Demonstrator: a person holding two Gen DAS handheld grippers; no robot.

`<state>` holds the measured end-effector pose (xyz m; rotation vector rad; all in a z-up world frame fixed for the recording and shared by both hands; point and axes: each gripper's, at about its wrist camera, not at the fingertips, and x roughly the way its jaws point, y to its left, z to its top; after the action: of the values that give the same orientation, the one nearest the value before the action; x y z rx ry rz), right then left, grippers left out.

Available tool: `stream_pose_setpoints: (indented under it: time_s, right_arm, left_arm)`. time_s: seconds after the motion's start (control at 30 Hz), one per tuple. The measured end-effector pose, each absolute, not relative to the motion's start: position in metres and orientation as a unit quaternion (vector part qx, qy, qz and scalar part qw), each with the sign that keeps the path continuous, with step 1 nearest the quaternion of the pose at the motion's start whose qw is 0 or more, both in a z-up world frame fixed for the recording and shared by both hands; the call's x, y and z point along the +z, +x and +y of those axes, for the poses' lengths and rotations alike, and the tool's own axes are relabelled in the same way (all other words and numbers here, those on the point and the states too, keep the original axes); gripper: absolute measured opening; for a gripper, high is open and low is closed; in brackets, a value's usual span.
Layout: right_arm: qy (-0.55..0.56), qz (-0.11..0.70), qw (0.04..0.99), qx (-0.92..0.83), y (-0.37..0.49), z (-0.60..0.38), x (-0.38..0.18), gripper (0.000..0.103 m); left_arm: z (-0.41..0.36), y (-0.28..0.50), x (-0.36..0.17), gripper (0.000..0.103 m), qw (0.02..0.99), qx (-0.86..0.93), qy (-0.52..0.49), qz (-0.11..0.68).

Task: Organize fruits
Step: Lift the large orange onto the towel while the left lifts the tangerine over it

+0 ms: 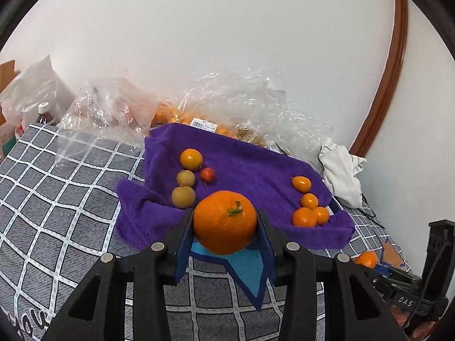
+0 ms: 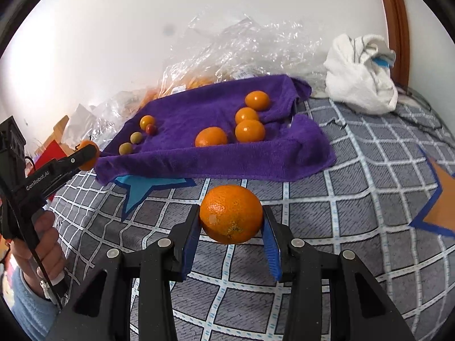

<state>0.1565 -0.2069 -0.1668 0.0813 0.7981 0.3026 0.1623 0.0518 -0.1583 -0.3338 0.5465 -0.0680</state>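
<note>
Left wrist view: the left hand-held gripper [image 1: 225, 223] clamps a stemmed mandarin [image 1: 224, 221] just over the near edge of the purple towel [image 1: 250, 164], where two longans [image 1: 183, 196], a small orange and a red fruit lie left, four small oranges [image 1: 308, 207] right. In the right wrist view, the right hand-held gripper [image 2: 231, 217] grips a second mandarin [image 2: 231, 214] above the checked bedspread [image 2: 355, 199], short of the towel's front fold.

One stemmed orange [image 1: 224, 221] hung clamped above the purple towel's [image 1: 256, 164] near edge; a second orange [image 2: 231, 213] sat gripped over the checked cover, nearer than the towel.
</note>
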Motion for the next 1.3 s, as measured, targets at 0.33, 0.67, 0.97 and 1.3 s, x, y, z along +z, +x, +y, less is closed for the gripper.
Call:
stream_pose_setpoints:
  time_s: [0.33, 0.67, 0.97, 1.3]
  right_arm:
    - [0.036, 0.345, 0.924, 0.16, 0.167, -0.198, -0.126, 0.041]
    - [0.037, 0.317, 0.933, 0.167, 0.213, -0.181, -0.091, 0.041]
    - [0.041, 0.317, 0.934, 0.162, 0.273, -0.166, -0.088, 0.041]
    - [0.055, 0.362, 0.915, 0.169, 0.305, -0.169, -0.139, 0.041]
  left_arm:
    - [0.06, 0.162, -0.157, 0.04, 0.953, 0.019, -0.158, 0.256]
    - [0.096, 0.157, -0.111, 0.04, 0.955, 0.054, -0.159, 0.243]
    - [0.103, 0.208, -0.087, 0.04, 0.955, 0.043, -0.18, 0.233]
    - [0.103, 0.243, -0.142, 0.04, 0.939, 0.015, -0.223, 0.262]
